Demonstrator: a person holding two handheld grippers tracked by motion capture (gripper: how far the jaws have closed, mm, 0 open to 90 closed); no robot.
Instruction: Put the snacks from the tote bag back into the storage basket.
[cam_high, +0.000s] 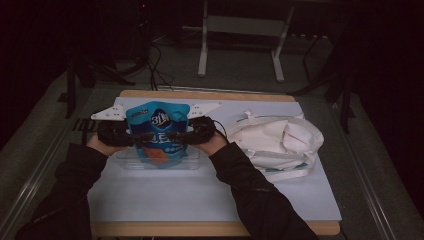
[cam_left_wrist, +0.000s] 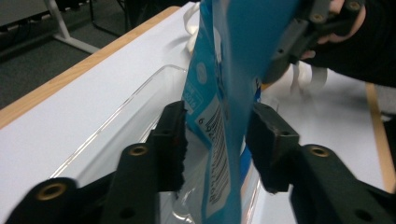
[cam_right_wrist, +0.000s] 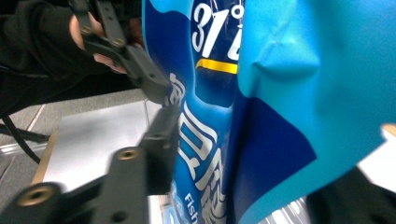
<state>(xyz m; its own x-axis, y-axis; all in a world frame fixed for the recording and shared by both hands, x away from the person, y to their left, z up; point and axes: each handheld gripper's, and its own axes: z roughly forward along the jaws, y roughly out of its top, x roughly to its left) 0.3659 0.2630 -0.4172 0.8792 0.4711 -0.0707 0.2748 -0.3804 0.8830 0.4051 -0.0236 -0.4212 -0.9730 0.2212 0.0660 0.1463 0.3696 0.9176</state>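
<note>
A blue stand-up pouch (cam_high: 157, 132) with white print stands upright in a clear plastic tray (cam_high: 125, 161) on the white table top. My left gripper (cam_high: 142, 136) is at the pouch's left edge and my right gripper (cam_high: 172, 135) at its right edge, both pointing inward. In the left gripper view the pouch's barcode edge (cam_left_wrist: 219, 93) runs between the jaws of the left gripper (cam_left_wrist: 217, 112), and the pads stand slightly off it. In the right gripper view the pouch (cam_right_wrist: 261, 93) passes between the right gripper's (cam_right_wrist: 252, 140) jaws; one pad sits beside the film and the other is mostly hidden.
A white cloth tote bag (cam_high: 275, 140) lies crumpled to the right of the tray. The table's wooden edge (cam_high: 210, 95) runs along the far side, with a metal stand (cam_high: 240, 30) and cables on the floor beyond. Bare table top lies in front of the tray.
</note>
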